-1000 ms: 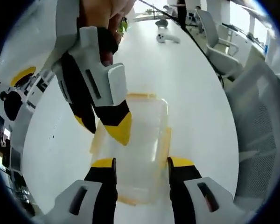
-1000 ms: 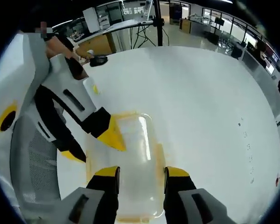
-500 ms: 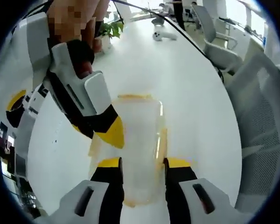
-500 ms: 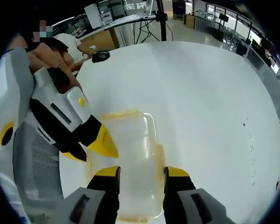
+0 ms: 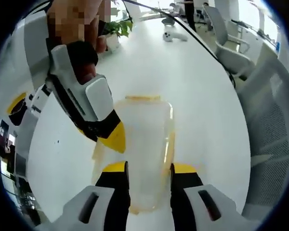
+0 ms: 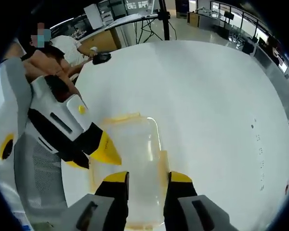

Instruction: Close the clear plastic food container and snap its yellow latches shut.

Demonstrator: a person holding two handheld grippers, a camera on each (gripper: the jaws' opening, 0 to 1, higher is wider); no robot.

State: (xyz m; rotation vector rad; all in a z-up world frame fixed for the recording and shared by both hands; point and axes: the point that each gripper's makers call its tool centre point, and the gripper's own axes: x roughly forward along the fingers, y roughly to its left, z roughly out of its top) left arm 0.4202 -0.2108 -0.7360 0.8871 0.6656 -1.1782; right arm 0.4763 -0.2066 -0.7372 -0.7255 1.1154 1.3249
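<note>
Left gripper [image 5: 148,168]: jaws apart, yellow tips straddling near end of the clear food container [image 5: 143,144], one tip each side of it; whether they touch the plastic can't tell. Container lies flat on the white table [image 5: 197,86], lid on, yellow latches [image 5: 169,147] along the long sides & a yellow strip at the far end.

Right gripper [image 6: 147,179]: jaws apart too, astride the same container [image 6: 130,159] from its other end. In left gripper view the right gripper [image 5: 108,137] comes in from upper left w/ yellow tips down at the container's left edge, a hand [image 5: 84,57] gripping its body. In right gripper view the left gripper [image 6: 94,149] enters from the left, tips at the container's left rim.

Beyond: white controller-like item [image 5: 171,34] & potted plant [image 5: 114,33] at the table's far end, mesh office chair [image 5: 274,125] at right. Black mouse-like object [image 6: 101,58] near the table's far edge in right gripper view.
</note>
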